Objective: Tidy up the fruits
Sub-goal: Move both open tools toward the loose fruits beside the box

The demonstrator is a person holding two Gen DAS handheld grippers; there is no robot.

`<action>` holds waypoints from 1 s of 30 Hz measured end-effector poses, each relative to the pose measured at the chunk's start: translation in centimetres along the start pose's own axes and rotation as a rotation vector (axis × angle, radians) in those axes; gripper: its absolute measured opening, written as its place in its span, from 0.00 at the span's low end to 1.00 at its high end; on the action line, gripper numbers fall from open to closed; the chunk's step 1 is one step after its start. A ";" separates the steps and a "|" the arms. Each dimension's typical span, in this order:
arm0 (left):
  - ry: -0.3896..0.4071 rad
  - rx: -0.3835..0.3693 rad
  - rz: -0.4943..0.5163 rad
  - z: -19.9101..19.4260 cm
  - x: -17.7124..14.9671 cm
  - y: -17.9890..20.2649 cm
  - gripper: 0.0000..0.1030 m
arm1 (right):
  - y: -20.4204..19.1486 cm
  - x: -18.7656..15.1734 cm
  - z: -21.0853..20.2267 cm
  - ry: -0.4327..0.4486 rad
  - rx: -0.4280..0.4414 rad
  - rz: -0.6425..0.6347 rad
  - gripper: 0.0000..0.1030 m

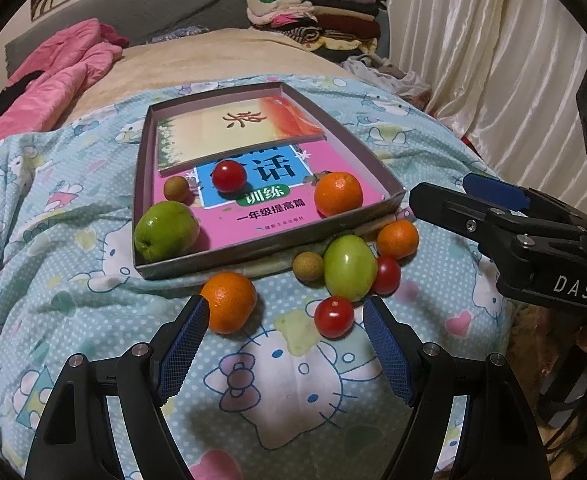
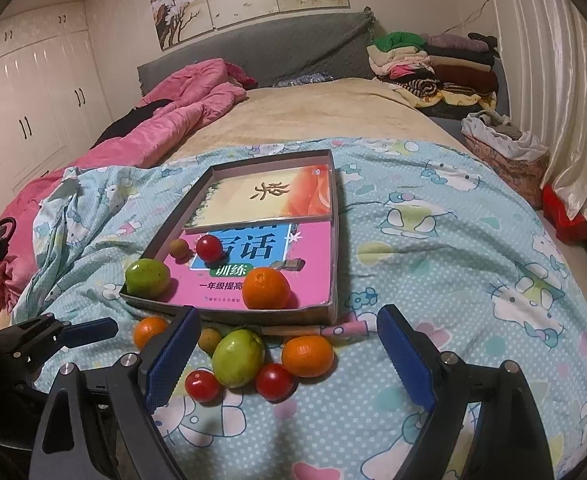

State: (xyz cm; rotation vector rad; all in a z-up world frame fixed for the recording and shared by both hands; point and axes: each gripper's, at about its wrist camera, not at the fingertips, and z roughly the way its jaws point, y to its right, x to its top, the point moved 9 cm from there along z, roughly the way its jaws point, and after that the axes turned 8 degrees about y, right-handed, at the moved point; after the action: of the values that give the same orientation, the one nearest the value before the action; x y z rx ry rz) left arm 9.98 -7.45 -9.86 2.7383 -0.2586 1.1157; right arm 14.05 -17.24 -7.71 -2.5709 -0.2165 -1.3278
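Two grippers, both spread, nothing pinched. Left gripper (image 1: 285,312) hovers with a round orange tangerine (image 1: 229,303) at its left fingertip; shallow grey cardboard tray (image 1: 389,184) beyond. Right gripper (image 2: 287,332) frames a green guava-like fruit (image 2: 238,357).

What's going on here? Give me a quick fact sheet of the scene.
Place: bed with a cartoon-cat sheet
Box: shallow, lined with books
Fruit in box: green fruit, orange, red tomato, small brown fruit
Fruit outside: six pieces by the box's near edge
Left gripper: open, empty
Right gripper: open, empty
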 end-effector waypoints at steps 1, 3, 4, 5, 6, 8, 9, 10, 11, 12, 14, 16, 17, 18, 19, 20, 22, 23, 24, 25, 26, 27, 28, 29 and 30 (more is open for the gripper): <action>-0.003 0.001 0.002 0.1 -0.1 0.0 0.78 | 0.0 -0.1 0.1 -0.005 -0.002 0.000 0.87; -0.010 0.001 0.004 0.2 -0.2 0.0 0.78 | 0.1 -0.4 0.3 -0.020 -0.007 0.003 0.87; -0.014 0.000 0.003 0.3 -0.3 0.0 0.78 | 0.2 -0.6 0.4 -0.030 -0.010 0.007 0.87; -0.019 -0.004 -0.001 0.4 -0.3 0.0 0.78 | 0.2 -0.8 0.5 -0.037 -0.011 0.009 0.87; -0.022 -0.007 -0.005 0.5 -0.4 0.0 0.78 | 0.2 -0.9 0.6 -0.044 -0.010 0.011 0.87; -0.027 -0.013 -0.011 0.6 -0.4 0.0 0.78 | 0.2 -1.1 0.7 -0.050 -0.013 0.011 0.87; -0.029 -0.012 -0.011 0.6 -0.5 0.0 0.78 | 0.3 -1.1 0.7 -0.052 -0.014 0.012 0.87; -0.030 -0.010 -0.010 0.7 -0.5 0.0 0.78 | 0.4 -1.2 0.8 -0.057 -0.016 0.015 0.87; -0.033 -0.011 -0.009 0.7 -0.6 0.0 0.78 | 0.4 -1.4 0.9 -0.064 -0.018 0.018 0.87; -0.036 -0.012 -0.008 0.8 -0.6 0.1 0.78 | 0.5 -1.4 1.0 -0.069 -0.020 0.020 0.87; -0.043 -0.014 -0.004 0.9 -0.8 0.2 0.78 | 0.7 -1.8 1.3 -0.084 -0.028 0.026 0.87; -0.049 -0.017 0.005 1.1 -0.9 0.5 0.78 | 1.1 -2.0 1.5 -0.098 -0.038 0.034 0.87; -0.051 -0.019 0.008 1.1 -1.0 0.6 0.78 | 1.2 -2.2 1.6 -0.104 -0.042 0.038 0.87; -0.056 -0.022 0.013 1.2 -1.1 0.7 0.78 | 1.4 -2.3 1.8 -0.114 -0.046 0.045 0.87; -0.060 -0.024 0.016 1.3 -1.1 0.8 0.78 | 1.5 -2.5 1.9 -0.121 -0.049 0.048 0.87; -0.064 -0.027 0.016 1.4 -1.2 0.9 0.78 | 1.7 -2.6 2.1 -0.129 -0.051 0.052 0.87; -0.076 -0.035 0.015 1.7 -1.4 1.0 0.78 | 1.9 -3.0 2.5 -0.151 -0.055 0.060 0.86; -0.080 -0.041 0.011 1.8 -1.4 1.1 0.78 | 2.1 -3.2 2.7 -0.163 -0.057 0.065 0.85; -0.083 -0.044 0.009 1.8 -1.5 1.1 0.78 | 2.1 -3.4 2.8 -0.171 -0.057 0.068 0.83; -0.085 -0.045 0.005 1.9 -1.6 1.2 0.78 | 2.2 -3.6 3.0 -0.182 -0.055 0.075 0.79; -0.088 -0.051 -0.003 2.1 -1.6 1.2 0.78 | 2.3 -3.7 3.2 -0.192 -0.050 0.081 0.77; -0.091 -0.054 -0.008 2.2 -1.7 1.4 0.78 | 2.4 -4.0 3.5 -0.209 -0.046 0.090 0.74; -0.094 -0.059 -0.011 2.2 -1.7 1.4 0.78 | 2.4 -4.2 3.6 -0.217 -0.045 0.093 0.71; -0.097 -0.063 -0.011 2.4 -1.8 1.5 0.78 | 2.5 -4.3 3.8 -0.226 -0.040 0.099 0.70; -0.100 -0.063 -0.009 2.5 -1.9 1.6 0.78 | 2.5 -4.5 4.0 -0.235 -0.029 0.108 0.67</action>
State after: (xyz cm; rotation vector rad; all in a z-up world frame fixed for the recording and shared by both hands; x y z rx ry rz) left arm 9.99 -9.35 -12.76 2.7399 -0.2897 0.9533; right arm 15.19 -18.57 -14.02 -2.7177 -0.0976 -0.9982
